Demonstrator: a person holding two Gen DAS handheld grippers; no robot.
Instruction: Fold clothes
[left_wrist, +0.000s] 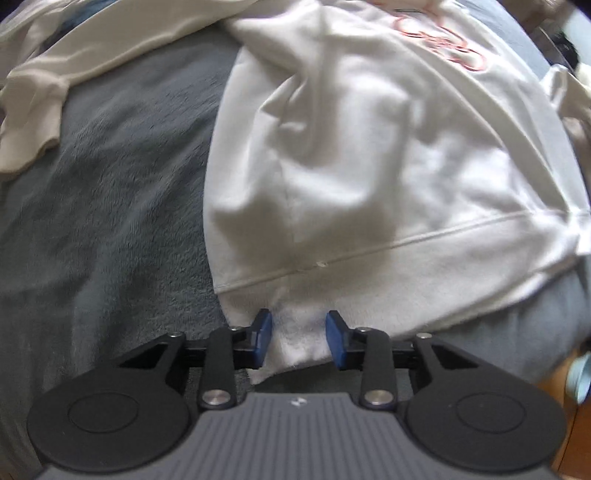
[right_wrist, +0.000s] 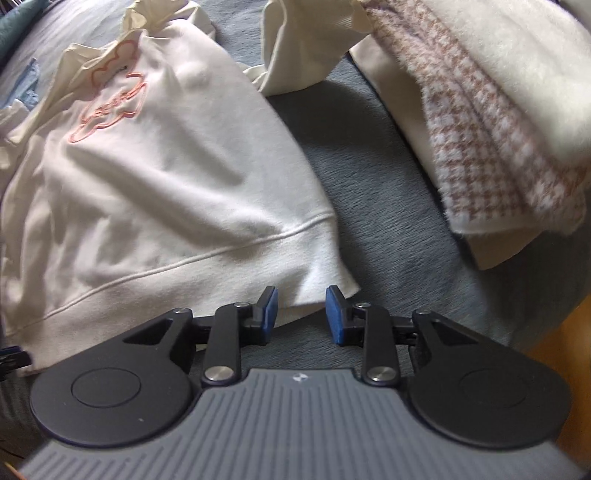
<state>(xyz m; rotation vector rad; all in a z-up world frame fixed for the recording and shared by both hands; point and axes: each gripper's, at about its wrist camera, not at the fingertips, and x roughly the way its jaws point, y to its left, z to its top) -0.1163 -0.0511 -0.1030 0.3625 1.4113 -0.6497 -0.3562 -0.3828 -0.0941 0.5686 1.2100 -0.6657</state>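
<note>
A white sweatshirt (left_wrist: 369, 166) with a pink outline print (left_wrist: 439, 40) lies spread on a grey-blue blanket (left_wrist: 110, 221). My left gripper (left_wrist: 299, 339) points down at its hem band. The blue pads stand apart with a flap of the hem lying loose between them, not pinched. In the right wrist view the same sweatshirt (right_wrist: 166, 184) shows its print (right_wrist: 110, 107) at the upper left. My right gripper (right_wrist: 301, 314) hovers over the hem's right corner with its jaws apart. The hem edge lies just ahead of its pads and nothing is gripped.
A cream sleeve (left_wrist: 55, 74) lies at the upper left of the blanket. A folded pink-and-white houndstooth garment (right_wrist: 480, 147) on cream cloth sits at the right, and another cream piece (right_wrist: 295, 48) lies behind. The blanket (right_wrist: 388, 221) shows between them. Wooden floor (right_wrist: 569, 369) lies beyond its right edge.
</note>
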